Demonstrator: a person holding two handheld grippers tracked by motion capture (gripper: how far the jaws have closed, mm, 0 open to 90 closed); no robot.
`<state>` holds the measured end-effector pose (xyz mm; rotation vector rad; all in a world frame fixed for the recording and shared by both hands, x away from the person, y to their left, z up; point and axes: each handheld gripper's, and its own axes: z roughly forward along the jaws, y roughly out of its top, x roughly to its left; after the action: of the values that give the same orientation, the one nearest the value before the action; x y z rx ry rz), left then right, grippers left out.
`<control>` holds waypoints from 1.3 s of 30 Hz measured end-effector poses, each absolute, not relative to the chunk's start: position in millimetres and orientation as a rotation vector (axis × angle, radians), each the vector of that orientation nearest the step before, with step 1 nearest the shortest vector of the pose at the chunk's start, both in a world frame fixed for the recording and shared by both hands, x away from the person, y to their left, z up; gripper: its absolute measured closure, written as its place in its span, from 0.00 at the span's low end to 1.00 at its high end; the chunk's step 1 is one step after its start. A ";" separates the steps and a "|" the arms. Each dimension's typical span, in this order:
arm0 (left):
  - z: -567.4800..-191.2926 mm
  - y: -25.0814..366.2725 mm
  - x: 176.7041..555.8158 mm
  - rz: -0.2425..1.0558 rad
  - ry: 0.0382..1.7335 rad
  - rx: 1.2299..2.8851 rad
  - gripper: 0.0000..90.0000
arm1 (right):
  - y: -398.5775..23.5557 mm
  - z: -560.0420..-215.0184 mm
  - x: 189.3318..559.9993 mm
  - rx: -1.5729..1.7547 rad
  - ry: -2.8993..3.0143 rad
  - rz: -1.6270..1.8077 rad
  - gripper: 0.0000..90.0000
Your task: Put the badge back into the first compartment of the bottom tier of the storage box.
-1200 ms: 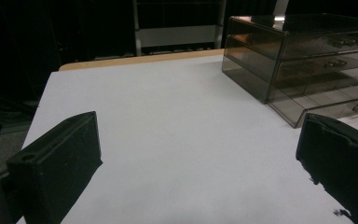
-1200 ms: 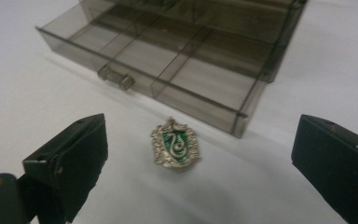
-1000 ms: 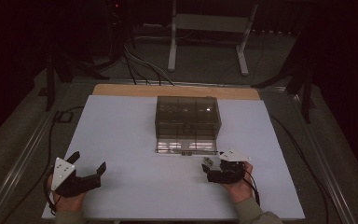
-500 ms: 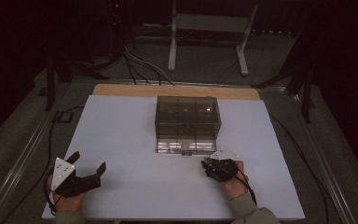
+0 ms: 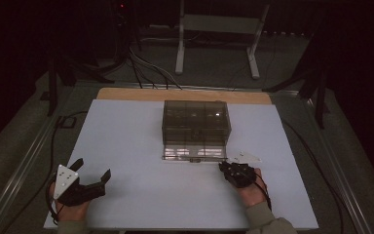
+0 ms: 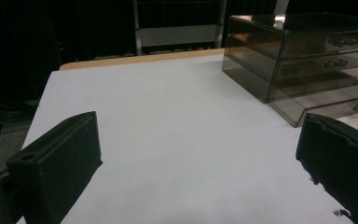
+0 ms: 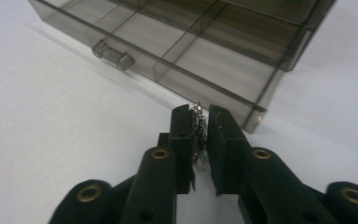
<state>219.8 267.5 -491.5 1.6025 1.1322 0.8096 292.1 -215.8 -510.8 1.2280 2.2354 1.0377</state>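
Dim, dark surroundings; the white table [image 5: 141, 141] is evenly lit, with slight softness up close.

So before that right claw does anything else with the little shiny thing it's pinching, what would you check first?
1. Grip: the right gripper has just been closing and its jaws pinch the small glittery piece: ok.
2. What the piece is, whether earring or chain: cannot tell.
3. Bottom drawer of the smoky drawer box pulled out, its compartments showing: ok.
4. Piece over the drawer: not ok; it sits just short of the drawer's front wall.
5. Left gripper open and well off to the side on the white table: ok.
6. Drawer handle out of the right gripper's way: ok.
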 end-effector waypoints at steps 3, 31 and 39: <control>-491.4 266.7 219.7 0.811 1.132 1.605 0.01 | -222.4 -509.3 291.8 1.244 2.232 1.034 0.96; -492.1 266.2 219.9 0.810 1.132 1.606 0.01 | -215.5 -502.3 288.6 1.234 2.248 1.019 0.98; -492.3 266.0 220.0 0.809 1.131 1.606 0.01 | -213.1 -494.7 288.0 1.224 2.241 1.047 0.98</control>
<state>220.0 266.0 -492.3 1.6055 1.1309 0.8094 288.0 -213.1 -494.7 1.2237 2.2410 1.0471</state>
